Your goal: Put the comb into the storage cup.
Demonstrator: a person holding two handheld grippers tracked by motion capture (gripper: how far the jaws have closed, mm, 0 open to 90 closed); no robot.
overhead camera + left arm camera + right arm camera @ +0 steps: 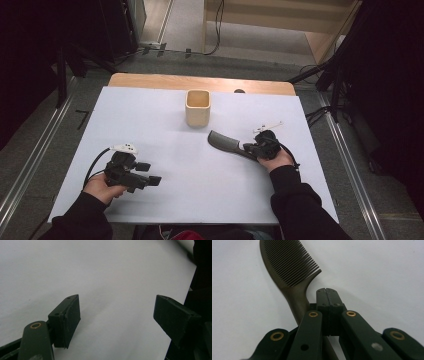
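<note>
- A cream square cup (197, 107) stands upright near the far middle of the white bench (165, 135); its mouth faces up, and the inside looks bare as far as the high view shows.
- The left tool (150, 174) lies low over the near left part of the bench, held in the person's left hand (102, 187), with the dark-sleeved forearm coming in from the near edge. The tool points toward the middle of the bench, to the right in the high view. Its jaws are released and stand wide apart, with only bare white bench between them in the left gripper view, where its fingers (65, 320) show as dark blocks.
- A dark comb (227, 143) lies flat on the bench, right of centre and nearer than the cup, well apart from it. Its long axis runs diagonally: the toothed end points far-left toward the cup, the handle near-right toward the right hand.
- The right tool (326, 291) sits over the comb's handle, in the right hand (276, 160). Its jaws are clenched tight against each other, and the handle passes beside and beneath them rather than between them.
</note>
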